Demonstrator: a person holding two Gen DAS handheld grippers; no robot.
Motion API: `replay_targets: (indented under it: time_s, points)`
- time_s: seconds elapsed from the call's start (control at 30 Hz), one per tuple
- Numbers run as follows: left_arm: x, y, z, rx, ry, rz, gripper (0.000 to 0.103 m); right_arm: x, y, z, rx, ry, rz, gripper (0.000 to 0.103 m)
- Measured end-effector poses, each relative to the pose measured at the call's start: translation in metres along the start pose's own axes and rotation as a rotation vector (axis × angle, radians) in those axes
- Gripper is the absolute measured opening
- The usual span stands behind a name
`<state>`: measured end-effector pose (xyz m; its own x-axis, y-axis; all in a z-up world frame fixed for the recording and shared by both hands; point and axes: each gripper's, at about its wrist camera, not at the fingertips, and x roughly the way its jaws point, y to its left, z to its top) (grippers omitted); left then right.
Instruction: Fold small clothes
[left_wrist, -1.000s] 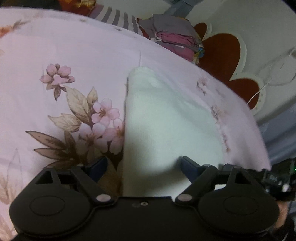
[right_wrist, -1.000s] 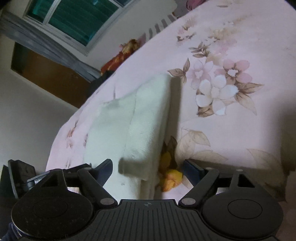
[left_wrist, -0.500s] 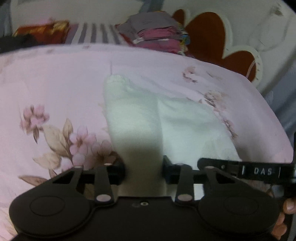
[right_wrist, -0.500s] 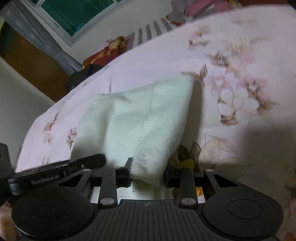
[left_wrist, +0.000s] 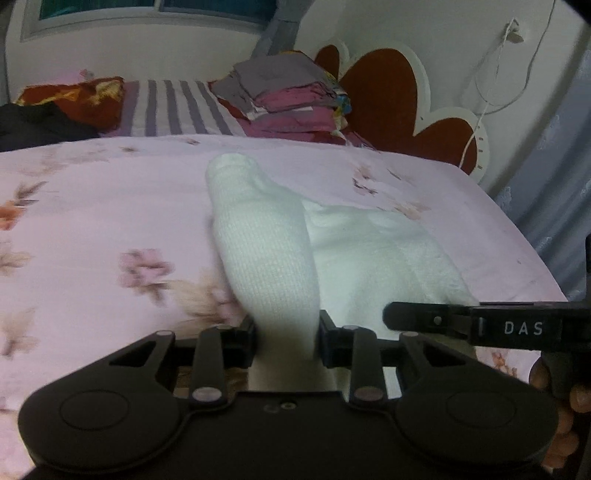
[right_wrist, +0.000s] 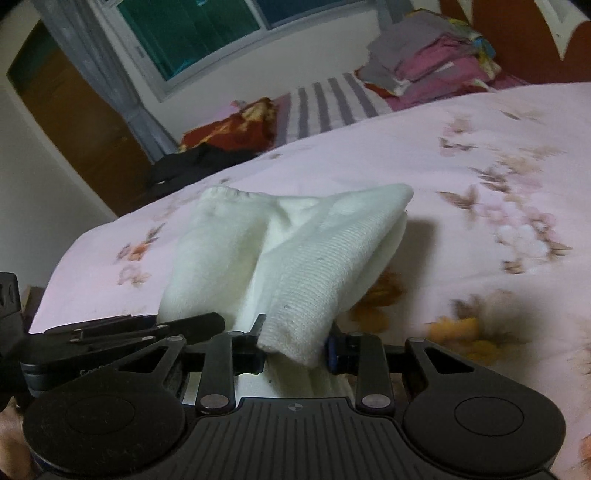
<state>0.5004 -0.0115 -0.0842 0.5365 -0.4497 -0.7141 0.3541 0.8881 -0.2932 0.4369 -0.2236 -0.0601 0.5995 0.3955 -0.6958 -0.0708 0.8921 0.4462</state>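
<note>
In the left wrist view the near edge of the white garment (left_wrist: 269, 258) drops out of sight behind the left gripper (left_wrist: 287, 338) body, and the hand (left_wrist: 557, 417) at the lower right is cut off by the frame's edge, only fingertips showing; the floral print on the pink bedsheet (left_wrist: 110, 229) is smeared by blur, its flowers unreadable. In the right wrist view the garment's lower hem is hidden behind the right gripper (right_wrist: 297, 350); the lettering on the other tool at the left is partly covered, and the folded pile (right_wrist: 436, 66) is soft and cut by the top edge.
</note>
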Motion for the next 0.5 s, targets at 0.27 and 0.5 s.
replay_targets:
  time_s: [0.27, 0.5]
  points:
    - [-0.056, 0.081, -0.022, -0.048, 0.006, 0.071, 0.030, 0.045, 0.086, -0.019, -0.046, 0.047, 0.097, 0.029]
    - [-0.056, 0.157, -0.060, -0.216, 0.047, 0.054, 0.043, 0.110, 0.117, -0.048, -0.041, 0.147, 0.097, 0.029]
